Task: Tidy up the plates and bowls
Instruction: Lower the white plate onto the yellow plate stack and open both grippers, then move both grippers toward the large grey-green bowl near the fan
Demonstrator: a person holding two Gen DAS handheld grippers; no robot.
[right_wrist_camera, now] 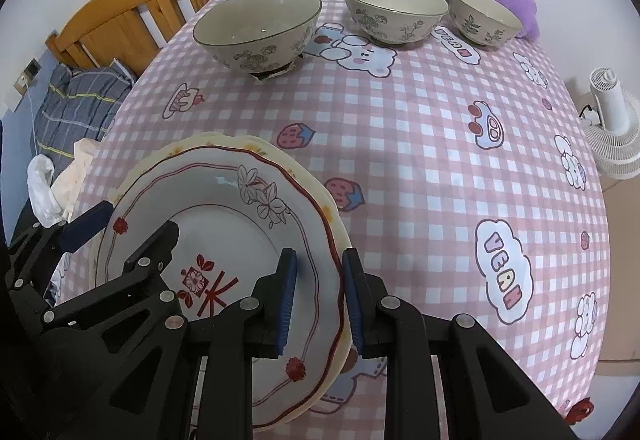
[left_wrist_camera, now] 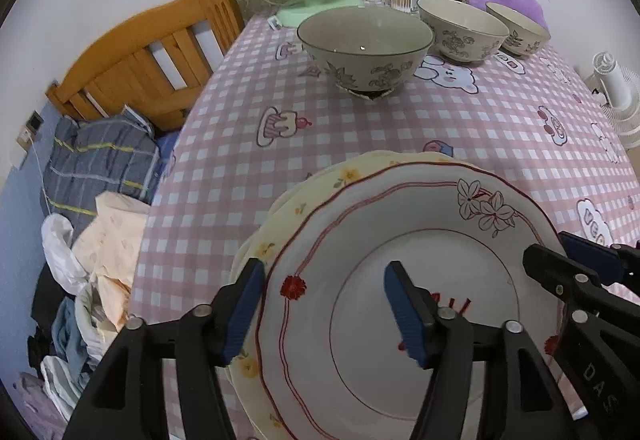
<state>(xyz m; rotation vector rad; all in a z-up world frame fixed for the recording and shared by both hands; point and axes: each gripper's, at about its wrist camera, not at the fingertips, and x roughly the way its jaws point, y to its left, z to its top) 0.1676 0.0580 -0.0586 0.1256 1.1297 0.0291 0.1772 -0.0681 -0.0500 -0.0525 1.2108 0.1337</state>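
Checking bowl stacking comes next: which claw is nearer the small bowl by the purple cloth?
Right. The right claw straddles the plate stack's right rim, on the small bowl's side; the left claw straddles the left rim.

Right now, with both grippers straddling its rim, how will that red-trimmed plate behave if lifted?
The red-trimmed plate looks like glazed ceramic: probably rigid, slippery and chippable. Resting on the yellow floral plate, it may slide. The left gripper and right gripper are open.

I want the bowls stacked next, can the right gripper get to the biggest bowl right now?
Probably not yet: the right gripper straddles the plate rim, though bare tablecloth leads to the biggest bowl.
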